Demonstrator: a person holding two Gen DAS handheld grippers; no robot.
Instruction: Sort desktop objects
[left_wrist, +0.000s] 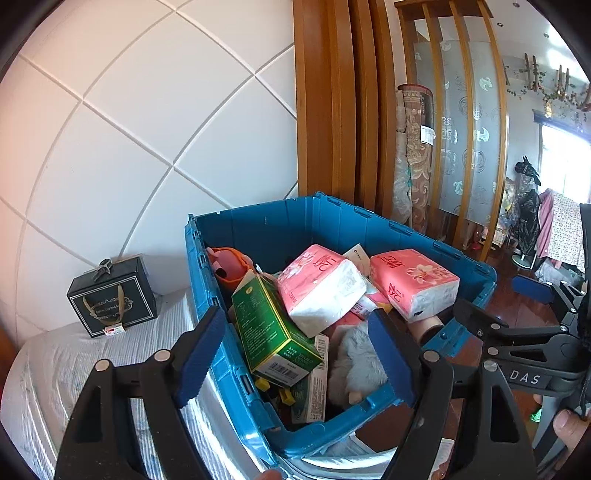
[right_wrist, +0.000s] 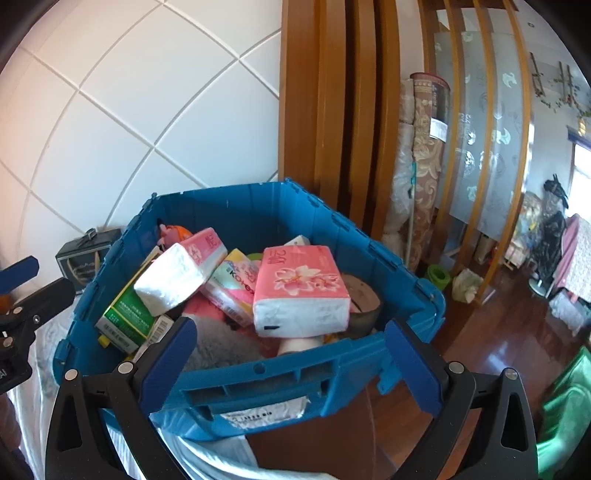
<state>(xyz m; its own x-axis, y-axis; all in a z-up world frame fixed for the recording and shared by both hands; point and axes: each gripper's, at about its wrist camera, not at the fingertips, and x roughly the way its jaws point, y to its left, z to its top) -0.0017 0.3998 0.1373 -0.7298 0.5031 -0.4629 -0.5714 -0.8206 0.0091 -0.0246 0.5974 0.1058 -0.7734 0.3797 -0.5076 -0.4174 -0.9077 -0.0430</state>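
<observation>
A blue plastic crate (left_wrist: 280, 229) (right_wrist: 258, 384) stands on the striped table and is full of mixed things. Two pink tissue packs (left_wrist: 321, 288) (right_wrist: 301, 291) lie on top. A green box (left_wrist: 273, 328) (right_wrist: 125, 314), a grey plush toy (left_wrist: 356, 363) (right_wrist: 218, 347) and an orange toy (left_wrist: 229, 266) lie among them. My left gripper (left_wrist: 295, 354) is open and empty, its jaws spread over the crate's near corner. My right gripper (right_wrist: 291, 362) is open and empty, just in front of the crate's near wall. The right gripper also shows at the right of the left wrist view (left_wrist: 480, 325).
A black gift box (left_wrist: 112, 299) (right_wrist: 83, 258) stands on the table left of the crate, against the white panelled wall. A wooden screen (left_wrist: 332, 110) rises behind the crate. Rolled carpets (right_wrist: 424, 166) lean at the right. Dark wood floor (right_wrist: 498, 325) lies to the right.
</observation>
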